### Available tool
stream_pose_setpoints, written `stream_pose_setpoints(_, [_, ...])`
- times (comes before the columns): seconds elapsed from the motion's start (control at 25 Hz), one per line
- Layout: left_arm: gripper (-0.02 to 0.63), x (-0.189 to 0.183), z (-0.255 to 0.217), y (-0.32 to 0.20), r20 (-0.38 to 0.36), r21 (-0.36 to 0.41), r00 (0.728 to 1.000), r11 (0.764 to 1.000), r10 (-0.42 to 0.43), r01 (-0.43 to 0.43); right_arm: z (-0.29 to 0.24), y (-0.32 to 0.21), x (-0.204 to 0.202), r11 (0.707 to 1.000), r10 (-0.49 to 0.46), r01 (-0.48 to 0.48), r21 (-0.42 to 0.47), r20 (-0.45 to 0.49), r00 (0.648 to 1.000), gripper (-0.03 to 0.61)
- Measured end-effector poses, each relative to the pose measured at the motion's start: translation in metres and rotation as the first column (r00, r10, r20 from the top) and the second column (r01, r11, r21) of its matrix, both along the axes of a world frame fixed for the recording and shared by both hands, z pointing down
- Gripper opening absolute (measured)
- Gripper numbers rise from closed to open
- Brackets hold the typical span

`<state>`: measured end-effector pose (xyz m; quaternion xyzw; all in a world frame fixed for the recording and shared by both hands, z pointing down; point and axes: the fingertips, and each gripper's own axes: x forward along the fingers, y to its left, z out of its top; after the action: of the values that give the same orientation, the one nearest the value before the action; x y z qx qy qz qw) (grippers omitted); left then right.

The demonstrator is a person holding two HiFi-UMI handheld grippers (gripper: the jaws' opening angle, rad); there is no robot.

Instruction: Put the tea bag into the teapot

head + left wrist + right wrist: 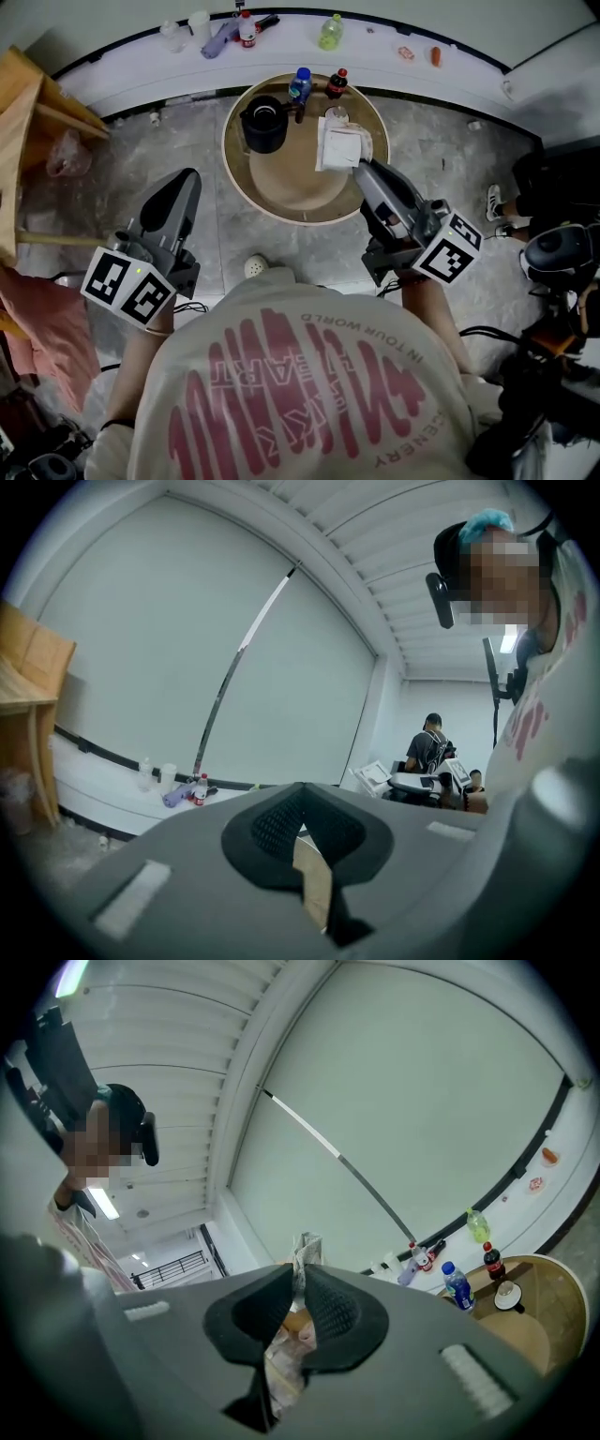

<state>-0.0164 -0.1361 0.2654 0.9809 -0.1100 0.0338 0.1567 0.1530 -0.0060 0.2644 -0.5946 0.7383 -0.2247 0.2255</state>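
Note:
A black teapot [264,122] stands on the left part of the round wooden table [281,192]. My right gripper [360,167] reaches over the table's right edge, shut on a white paper tea bag packet [340,148] that hangs right of the teapot. In the right gripper view the crumpled packet [306,1249] sticks out between the closed jaws of that gripper [300,1283]. My left gripper [187,180] is off the table, lower left, above the floor. Its jaws [300,832] are together with nothing in them.
A blue-capped bottle [299,84], a cola bottle [336,84] and a small cup [336,114] stand at the table's far side. Beyond it, the white ledge [394,66] carries a green bottle [328,33] and other bottles. Wooden furniture [28,122] stands left; a person sits right [553,253].

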Motion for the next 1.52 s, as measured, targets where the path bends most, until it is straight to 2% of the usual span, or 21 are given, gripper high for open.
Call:
stream_pose_setpoints(0.36, [0.015,0.008,0.026,-0.050,0.028,-0.010,0.999,0.999,0.042,-0.042,0.023,-0.064,-0.005,0.996,0.052,-0.053,-0.069,-0.016,0.999,0.044])
stream_pose_setpoints(0.56, [0.014,0.012,0.040,-0.060,0.014,-0.019,0.999,0.999,0.029,-0.029,0.043,-0.081,-0.006,0.990,0.043,-0.045,-0.130,-0.020,0.999,0.044])
stream_pose_setpoints(0.72, [0.014,0.006,0.060,-0.062,-0.002,-0.066,1.000,0.998,0.005,-0.005,0.066,-0.092,0.001,0.984,0.029,-0.029,-0.178,-0.001,1.000,0.044])
stream_pose_setpoints(0.84, [0.014,0.003,0.073,-0.075,0.023,-0.078,0.998,0.995,-0.060,0.062,0.084,-0.108,0.011,0.976,-0.010,0.013,-0.218,0.011,1.000,0.044])
stream_pose_setpoints(1.04, [0.014,0.003,0.092,-0.094,0.120,-0.022,0.983,0.989,-0.142,0.146,0.112,-0.138,0.024,0.958,-0.082,0.086,-0.273,0.026,0.996,0.044])
stream_pose_setpoints(1.36, [0.014,0.016,0.117,-0.103,0.211,0.007,0.956,0.978,-0.204,0.207,0.150,-0.187,0.058,0.921,-0.210,0.177,-0.348,-0.057,0.976,0.044])
stream_pose_setpoints(1.44, [0.014,0.017,0.123,-0.103,0.232,0.008,0.949,0.976,-0.213,0.217,0.164,-0.197,0.062,0.904,-0.249,0.192,-0.382,-0.106,0.963,0.044])
stream_pose_setpoints(1.52, [0.014,0.016,0.128,-0.104,0.243,-0.008,0.941,0.969,-0.237,0.247,0.181,-0.206,0.063,0.879,-0.312,0.216,-0.425,-0.171,0.934,0.044])
